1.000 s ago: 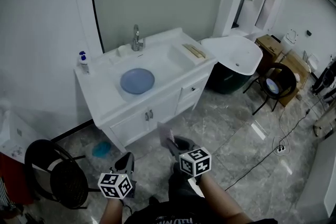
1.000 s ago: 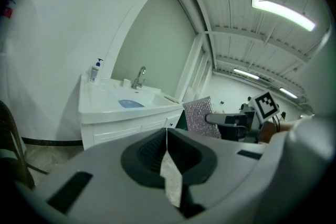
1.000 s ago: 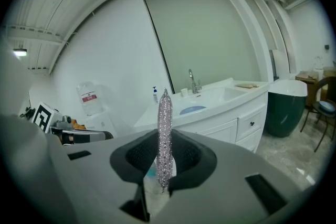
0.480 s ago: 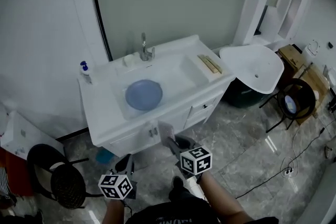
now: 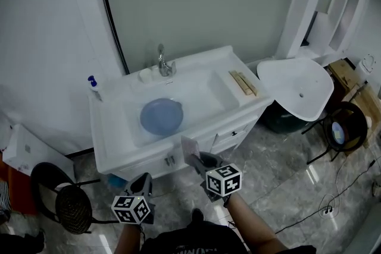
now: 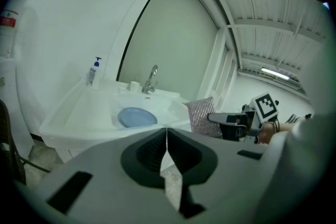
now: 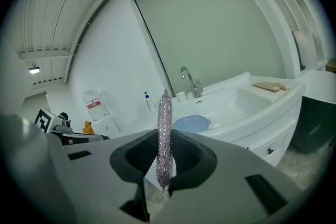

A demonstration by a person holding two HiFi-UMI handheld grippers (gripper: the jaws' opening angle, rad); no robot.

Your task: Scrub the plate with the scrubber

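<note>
A round blue plate (image 5: 161, 116) lies flat in the basin of a white sink (image 5: 107, 122); it also shows in the left gripper view (image 6: 137, 117) and the right gripper view (image 7: 191, 123). My right gripper (image 5: 193, 159) is shut on a silvery, glittering scrubber (image 7: 165, 107), which stands on edge between the jaws (image 7: 164, 136). The scrubber (image 6: 205, 117) also shows flat-on in the left gripper view. My left gripper (image 6: 166, 134) is shut with nothing in it, low at the left (image 5: 143, 180). Both grippers hang over the floor in front of the vanity, short of the plate.
A faucet (image 5: 162, 62) stands behind the basin and a soap bottle (image 5: 93, 86) at its left corner. Wooden sticks (image 5: 244, 83) lie on the right ledge. A white oval tub (image 5: 297, 89) and a black chair (image 5: 345, 128) are at right, another black chair (image 5: 62, 202) at left.
The sink and plate have drawn nearer and more central in the head view. Both grippers have travelled toward the vanity, keeping their spacing; the scrubber stays in the right jaws.
</note>
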